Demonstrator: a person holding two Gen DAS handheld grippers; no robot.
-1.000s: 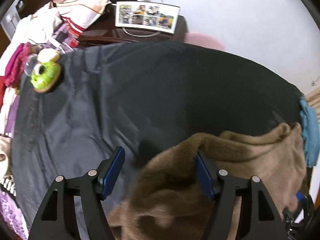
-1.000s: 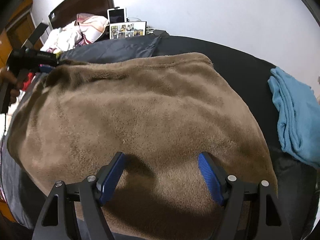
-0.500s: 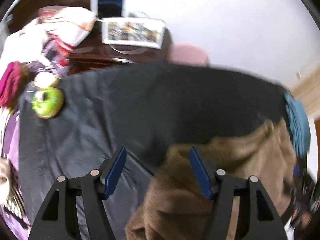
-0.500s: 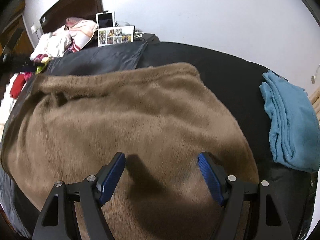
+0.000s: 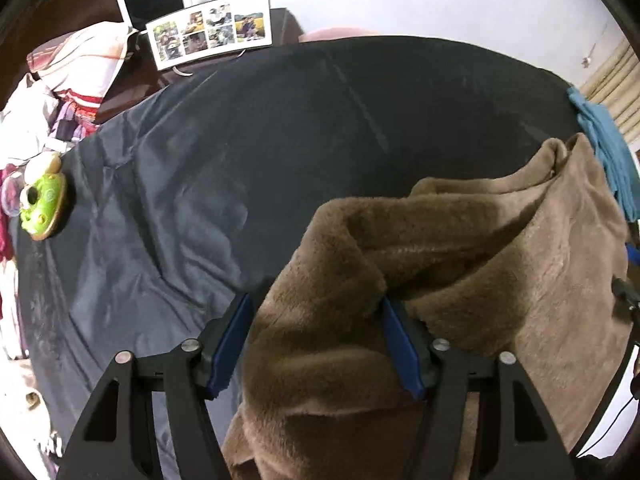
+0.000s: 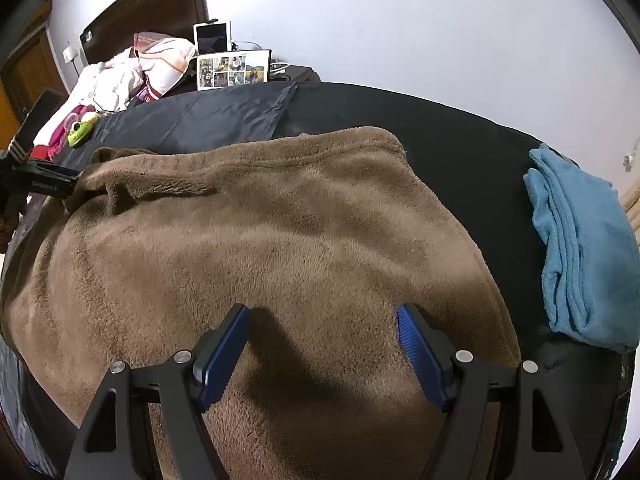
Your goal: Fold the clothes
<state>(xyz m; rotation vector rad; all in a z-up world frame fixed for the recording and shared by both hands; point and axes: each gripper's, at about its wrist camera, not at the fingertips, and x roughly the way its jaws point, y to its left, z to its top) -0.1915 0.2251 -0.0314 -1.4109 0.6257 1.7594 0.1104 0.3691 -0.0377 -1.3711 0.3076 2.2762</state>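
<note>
A brown fleece garment [image 6: 280, 240] lies spread over the dark bed sheet [image 6: 460, 152]. My right gripper [image 6: 324, 340] hovers open over its near edge, holding nothing. A raised fold of the same fleece [image 5: 340, 280] bunches up between the wide-apart fingers of my left gripper [image 5: 316, 340], which stands open. In the right wrist view the left gripper [image 6: 60, 186] sits at the garment's far left corner. A folded blue towel [image 6: 580, 248] lies on the bed to the right, apart from the fleece.
A green toy [image 5: 42, 204] rests on the sheet's left edge. A heap of clothes [image 5: 60, 80], a photo frame [image 5: 208, 38] and a tablet [image 5: 154, 0] sit beyond the bed by the white wall. Bare dark sheet [image 5: 240, 160] stretches ahead of the left gripper.
The left gripper swung away, then came back in at the fleece corner, and more fabric now stands bunched between its fingers. The right gripper has barely shifted and stays open.
</note>
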